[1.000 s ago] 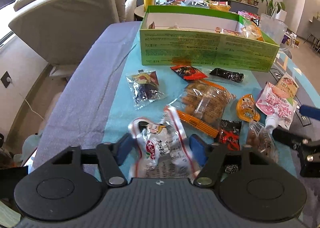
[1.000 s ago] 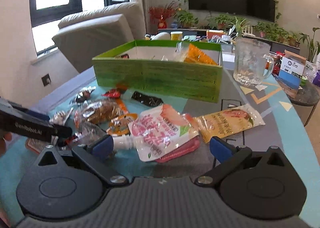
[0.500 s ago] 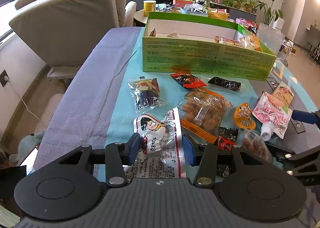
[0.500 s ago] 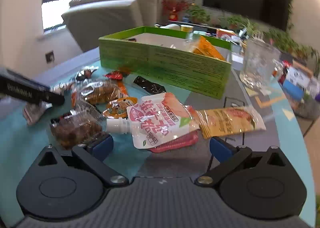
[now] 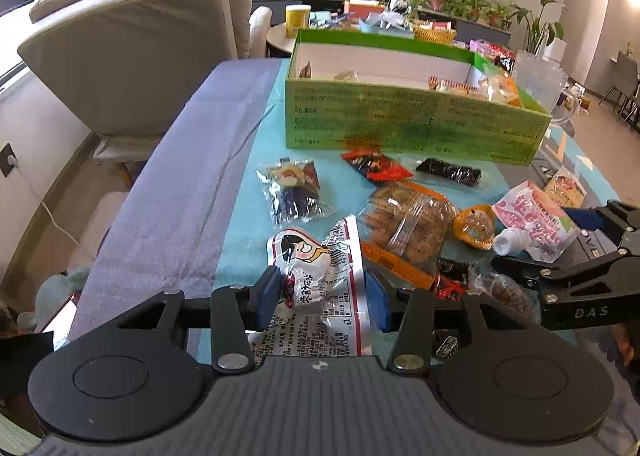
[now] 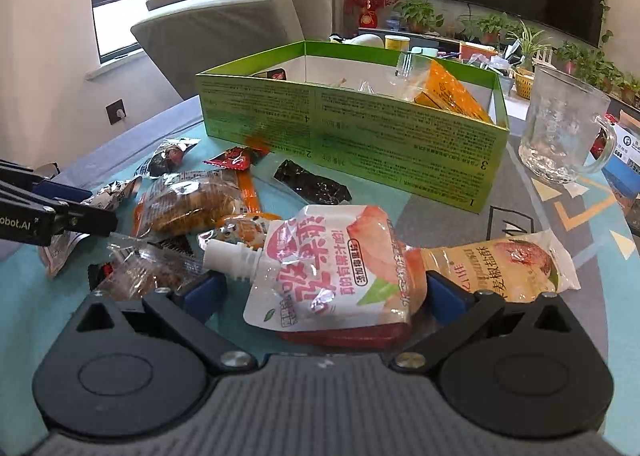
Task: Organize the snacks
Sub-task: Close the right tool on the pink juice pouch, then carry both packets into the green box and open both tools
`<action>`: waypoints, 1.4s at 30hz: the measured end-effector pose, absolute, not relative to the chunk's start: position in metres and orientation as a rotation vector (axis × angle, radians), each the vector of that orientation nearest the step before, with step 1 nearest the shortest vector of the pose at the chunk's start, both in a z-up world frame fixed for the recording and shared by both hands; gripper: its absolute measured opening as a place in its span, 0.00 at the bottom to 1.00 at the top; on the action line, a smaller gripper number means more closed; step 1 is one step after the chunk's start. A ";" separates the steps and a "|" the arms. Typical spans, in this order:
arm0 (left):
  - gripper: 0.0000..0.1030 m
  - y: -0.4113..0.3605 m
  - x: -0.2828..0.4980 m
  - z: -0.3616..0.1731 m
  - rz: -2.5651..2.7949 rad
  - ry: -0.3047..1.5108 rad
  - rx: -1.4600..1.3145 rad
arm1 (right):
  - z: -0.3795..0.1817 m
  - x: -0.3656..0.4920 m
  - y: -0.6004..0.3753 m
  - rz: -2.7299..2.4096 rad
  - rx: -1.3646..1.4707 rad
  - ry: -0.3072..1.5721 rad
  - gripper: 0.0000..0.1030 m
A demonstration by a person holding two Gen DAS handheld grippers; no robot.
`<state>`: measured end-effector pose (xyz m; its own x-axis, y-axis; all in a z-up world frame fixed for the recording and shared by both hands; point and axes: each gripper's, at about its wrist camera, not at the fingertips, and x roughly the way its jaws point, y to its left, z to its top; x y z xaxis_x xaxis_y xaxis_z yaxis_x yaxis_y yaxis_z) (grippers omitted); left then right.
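Note:
A white snack packet [image 5: 316, 280] with a cartoon face and red edges lies on the teal mat, and my left gripper [image 5: 322, 298] is shut on it, both blue pads pressing its sides. My right gripper [image 6: 322, 292] is open around a pink peach-juice pouch [image 6: 332, 268] with a white spout; the pouch lies flat between the fingers and the left pad stands clear of it. The open green box [image 6: 360, 148] stands behind the snacks, with an orange packet and a few others inside. In the left wrist view the pouch [image 5: 532, 220] and box [image 5: 400, 124] also show.
Loose snacks lie between the grippers: a bread packet [image 5: 408, 224], a red packet [image 5: 376, 166], a black packet [image 5: 448, 172], a clear packet of brown pieces [image 6: 148, 276] and a yellow packet [image 6: 500, 268]. A glass mug [image 6: 560, 128] stands right of the box. A beige armchair [image 5: 132, 56] is on the left.
The left jaws have narrowed onto the white packet, which now lies flatter between the pads. The right gripper has moved in closer over the pink pouch.

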<state>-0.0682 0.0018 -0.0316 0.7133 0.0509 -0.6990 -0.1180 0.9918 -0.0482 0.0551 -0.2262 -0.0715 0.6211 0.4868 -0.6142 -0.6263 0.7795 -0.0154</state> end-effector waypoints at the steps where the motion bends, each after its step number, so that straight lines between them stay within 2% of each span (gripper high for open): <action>1: 0.41 0.001 -0.070 -0.029 0.093 0.753 -0.081 | -0.071 0.053 -0.227 0.641 -0.234 0.622 0.59; 6: 0.41 -0.003 -0.076 -0.014 0.086 0.676 -0.033 | -0.064 0.044 -0.237 0.653 -0.155 0.621 0.59; 16: 0.42 -0.008 -0.067 0.003 0.082 0.631 0.000 | -0.027 0.035 -0.253 0.607 -0.076 0.486 0.59; 42: 0.42 -0.026 0.023 0.058 0.064 0.485 0.057 | 0.019 0.105 -0.242 0.511 0.000 0.369 0.59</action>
<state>0.0232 -0.0259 0.0578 0.8825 0.0752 -0.4643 -0.0482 0.9964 0.0698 0.1054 -0.2422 0.0194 0.8079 0.4781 -0.3446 -0.4780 0.8736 0.0915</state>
